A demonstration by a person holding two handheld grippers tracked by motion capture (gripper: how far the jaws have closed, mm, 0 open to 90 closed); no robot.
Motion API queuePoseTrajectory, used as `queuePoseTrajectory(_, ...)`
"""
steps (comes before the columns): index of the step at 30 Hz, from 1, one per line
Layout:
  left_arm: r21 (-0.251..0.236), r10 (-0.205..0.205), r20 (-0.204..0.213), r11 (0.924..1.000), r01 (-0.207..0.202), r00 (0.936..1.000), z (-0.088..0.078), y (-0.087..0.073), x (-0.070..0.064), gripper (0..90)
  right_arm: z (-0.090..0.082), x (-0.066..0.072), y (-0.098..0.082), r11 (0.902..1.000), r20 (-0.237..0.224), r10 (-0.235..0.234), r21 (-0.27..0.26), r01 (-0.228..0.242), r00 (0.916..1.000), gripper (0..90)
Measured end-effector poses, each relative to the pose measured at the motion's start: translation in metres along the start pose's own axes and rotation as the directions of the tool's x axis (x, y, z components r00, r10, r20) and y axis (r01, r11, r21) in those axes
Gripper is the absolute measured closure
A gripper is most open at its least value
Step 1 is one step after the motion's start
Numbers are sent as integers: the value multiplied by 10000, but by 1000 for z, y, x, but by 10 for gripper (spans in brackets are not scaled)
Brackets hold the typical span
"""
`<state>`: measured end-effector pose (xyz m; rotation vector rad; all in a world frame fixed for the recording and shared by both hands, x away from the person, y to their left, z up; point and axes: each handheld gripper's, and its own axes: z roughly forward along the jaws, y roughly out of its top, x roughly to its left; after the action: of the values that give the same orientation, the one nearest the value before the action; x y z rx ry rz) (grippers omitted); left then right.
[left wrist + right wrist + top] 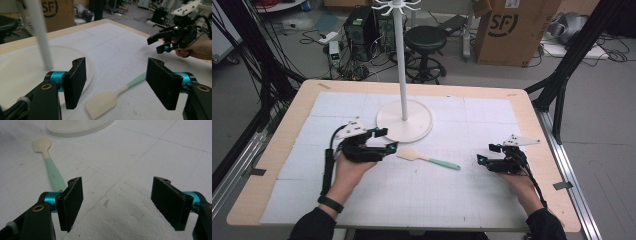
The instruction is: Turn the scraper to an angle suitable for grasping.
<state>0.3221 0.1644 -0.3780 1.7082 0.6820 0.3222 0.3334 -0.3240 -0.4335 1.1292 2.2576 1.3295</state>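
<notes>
The left gripper [388, 139] is held low over the white-covered table [462, 195], jaws spread with nothing between them, just beside the cream-bladed spatula with a mint-green handle [427, 159] lying flat before the white round-based stand [404, 120]. At right, the right gripper [488, 153] is held near the handle end, jaws likewise spread and empty.

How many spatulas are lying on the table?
1. The spatula lies flat on the white mat, just in front of the stand's round base, between the left gripper and the right gripper.
</notes>
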Motion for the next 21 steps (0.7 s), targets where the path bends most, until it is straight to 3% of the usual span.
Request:
queuePoseTrajectory(7,-702,14,-1051,9975,-88,9945,-57,-22,32,296,4,4,0,9997,2,-192,155,192,9998,262)
queuePoseTrajectory(10,-991,-395,-1281,9947,268,9910,-69,-29,42,290,6,6,0,9993,-51,-316,215,317,9995,270)
queuePoseTrajectory(15,-1050,-180,-1432,9945,29,9895,-78,-30,50,283,7,7,-1,9990,-86,-380,236,382,9992,276)
queuePoseTrajectory(17,-1004,-186,-1509,9949,34,9884,-80,-30,52,285,7,6,0,9992,-639,-302,233,318,9975,384)
queuePoseTrajectory(18,-932,-211,-1574,9956,64,9873,-80,-31,54,286,7,6,0,9992,-639,-302,233,318,9975,384)
queuePoseTrajectory(19,-888,-224,-1613,9960,81,9867,-80,-32,55,286,8,9,0,9987,-1300,-397,262,435,9907,512)
queuePoseTrajectory(21,-810,-252,-1685,9966,117,9854,-80,-33,56,287,12,18,0,9954,-1869,-838,307,911,9788,589)
